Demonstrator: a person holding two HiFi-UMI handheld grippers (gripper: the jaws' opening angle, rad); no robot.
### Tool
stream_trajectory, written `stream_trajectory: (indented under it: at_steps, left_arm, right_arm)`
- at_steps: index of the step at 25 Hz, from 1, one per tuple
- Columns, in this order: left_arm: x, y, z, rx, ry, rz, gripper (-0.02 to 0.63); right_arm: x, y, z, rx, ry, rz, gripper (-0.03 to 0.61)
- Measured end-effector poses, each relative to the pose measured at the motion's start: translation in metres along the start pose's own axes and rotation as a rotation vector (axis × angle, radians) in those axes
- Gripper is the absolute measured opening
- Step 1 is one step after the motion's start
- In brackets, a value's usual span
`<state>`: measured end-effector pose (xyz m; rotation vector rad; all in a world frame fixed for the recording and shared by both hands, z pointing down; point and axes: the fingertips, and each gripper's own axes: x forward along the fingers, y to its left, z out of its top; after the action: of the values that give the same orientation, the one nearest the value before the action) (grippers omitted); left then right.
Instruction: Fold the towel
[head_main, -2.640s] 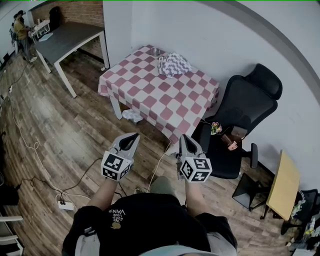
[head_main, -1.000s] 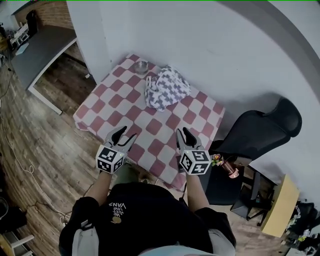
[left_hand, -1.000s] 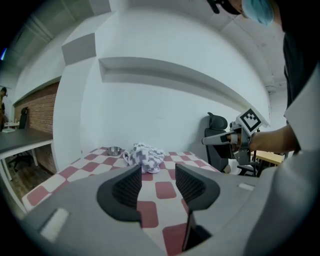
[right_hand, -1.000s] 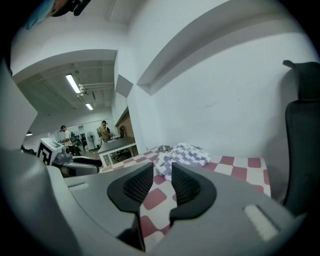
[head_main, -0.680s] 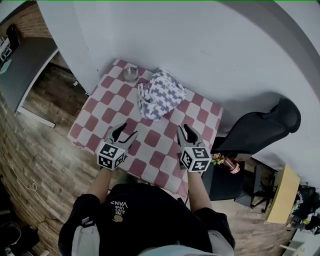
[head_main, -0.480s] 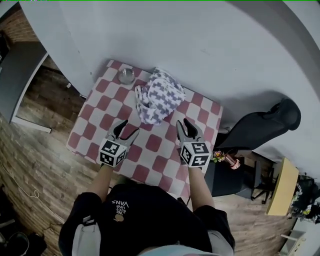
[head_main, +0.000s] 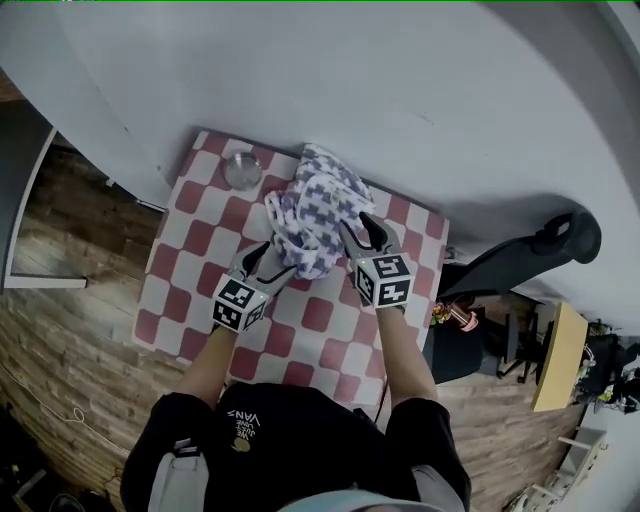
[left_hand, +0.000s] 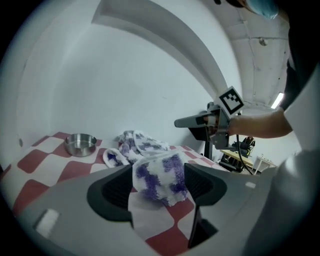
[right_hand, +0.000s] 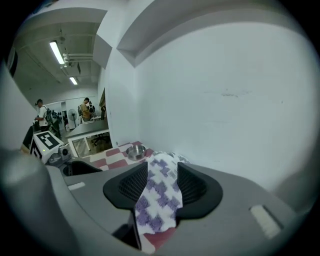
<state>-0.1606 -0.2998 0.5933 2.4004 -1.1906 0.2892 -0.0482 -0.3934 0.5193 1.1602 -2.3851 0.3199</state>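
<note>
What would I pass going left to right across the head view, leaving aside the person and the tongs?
Grey desk → metal bowl → checked towel → black office chair

Cannot see the near edge of the desk from the head view, buried under forearms and torso, nor the near hem of the towel, covered by the left claw and the right claw, both just opened wider with towel cloth between the jaws. Lost behind the grey claw body in each gripper view: the towel's lower folds. Too small to make out: the people far left in the right gripper view, and the clutter right of the chair, itself partly hidden by the white wall's curve.
</note>
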Motion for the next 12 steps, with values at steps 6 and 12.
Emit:
stream_trajectory:
  at_steps: [6, 12]
  left_arm:
    - [0.017, 0.001, -0.013, -0.012, 0.031, -0.106, 0.305]
    - [0.029, -0.006, -0.025, 0.027, 0.075, -0.187, 0.305]
  right_arm:
    - [0.064, 0.004, 0.006, -0.057, 0.070, 0.048, 0.221]
    - [0.113, -0.004, -0.008, -0.088, 0.158, 0.054, 0.255]
